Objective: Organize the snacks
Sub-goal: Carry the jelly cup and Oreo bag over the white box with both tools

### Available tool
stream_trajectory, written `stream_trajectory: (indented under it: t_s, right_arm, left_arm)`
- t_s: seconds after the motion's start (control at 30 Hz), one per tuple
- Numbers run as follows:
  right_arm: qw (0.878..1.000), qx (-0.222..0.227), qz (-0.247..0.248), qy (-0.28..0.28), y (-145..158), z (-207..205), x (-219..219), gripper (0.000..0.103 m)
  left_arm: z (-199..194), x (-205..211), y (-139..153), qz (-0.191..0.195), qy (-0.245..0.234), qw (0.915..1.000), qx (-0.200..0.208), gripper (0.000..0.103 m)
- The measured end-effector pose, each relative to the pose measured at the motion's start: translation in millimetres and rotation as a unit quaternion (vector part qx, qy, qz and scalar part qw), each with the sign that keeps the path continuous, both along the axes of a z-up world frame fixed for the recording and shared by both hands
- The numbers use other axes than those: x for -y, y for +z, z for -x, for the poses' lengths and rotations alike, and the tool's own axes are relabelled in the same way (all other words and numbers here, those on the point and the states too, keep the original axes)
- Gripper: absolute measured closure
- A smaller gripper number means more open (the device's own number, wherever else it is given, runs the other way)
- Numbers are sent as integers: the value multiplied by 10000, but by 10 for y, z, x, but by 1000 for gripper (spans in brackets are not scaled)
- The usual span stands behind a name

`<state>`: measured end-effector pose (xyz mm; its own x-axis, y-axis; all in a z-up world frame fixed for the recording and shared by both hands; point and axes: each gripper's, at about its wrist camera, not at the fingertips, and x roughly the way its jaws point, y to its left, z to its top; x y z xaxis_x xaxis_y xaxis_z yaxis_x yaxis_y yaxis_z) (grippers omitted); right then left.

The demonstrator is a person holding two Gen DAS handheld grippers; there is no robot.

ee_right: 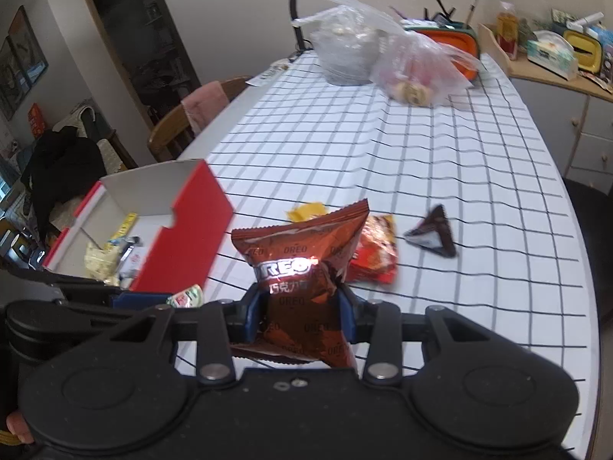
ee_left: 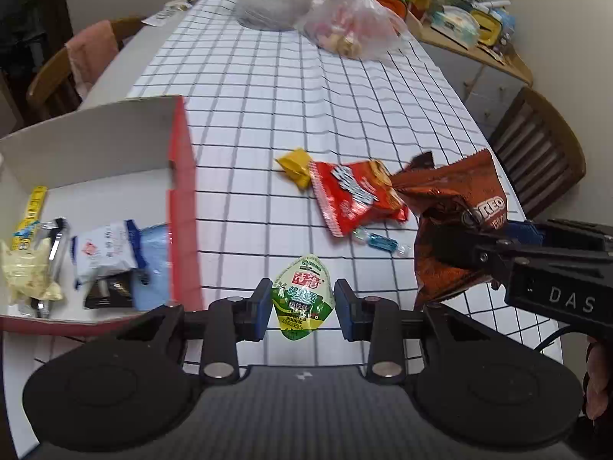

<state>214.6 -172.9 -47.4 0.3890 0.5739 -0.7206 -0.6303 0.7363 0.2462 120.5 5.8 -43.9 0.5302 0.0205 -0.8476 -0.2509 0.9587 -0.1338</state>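
Left gripper (ee_left: 302, 308) pinches the green snack pouch (ee_left: 302, 297) between its blue pads, one pad on each side of it. The pouch's long axis runs along the fingers, rounded tip pointing away from the camera. It sits near the table's near edge, just right of the red box (ee_left: 180, 207); cannot tell if it is lifted off the cloth.

Right gripper (ee_right: 302, 316) pinches the brown Oreo bag (ee_right: 302, 268), fingers pressing in at its lower half. The bag stands upright, long axis vertical, crimped top edge up, and is held off the table. In the left wrist view the same bag hangs at the right side, above the checked tablecloth (ee_left: 268, 96).

Loose on the cloth, mid-table: one red chip packet (ee_left: 356, 195) lying flat, long axis running near-left to far-right; one yellow wrapped snack (ee_left: 297, 165) touching its far-left corner; one blue wrapped candy (ee_left: 377, 241) just beside its near edge; one dark triangular packet (ee_right: 435, 235) to the right, apart from the rest.

Red box is open-topped, at the table's left edge. Inside: several wrapped items, including one yellow stick pack, one pale crumpled bag and one white-and-blue packet; exact count unclear.

Far end of the table: two clear plastic bags (ee_left: 345, 27).
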Motion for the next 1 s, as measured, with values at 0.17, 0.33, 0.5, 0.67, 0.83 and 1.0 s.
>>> stream_trajectory:
  t_s: [0.17,0.33,0.5,0.67,0.83,1.0]
  right_arm:
    - [9999,87,-48,132,113,109,-309,65]
    - [9995,174,-65,273,179,222,-658,65]
    - [9988,228,-76,428,221,309,-1029,65]
    - [9981,242,-60,566,213,374,-1384,65]
    - [9976,183,-35,673,156,428,-1697,65]
    - [9971,161,58,744,87,480,-2005,65]
  left_arm:
    - [130,-314,174,-44,144,9997,169,69]
    - [244,-666,308,-70,325,9990,308,69]
    - [348,-1005,386,-80,499,9981,359,69]
    - [459,-1325,422,-85,612,9973,387,69]
    - [537,-1621,407,-113,732,9966,369,69]
    - [591,-1873,350,-150,834,9959,319,69]
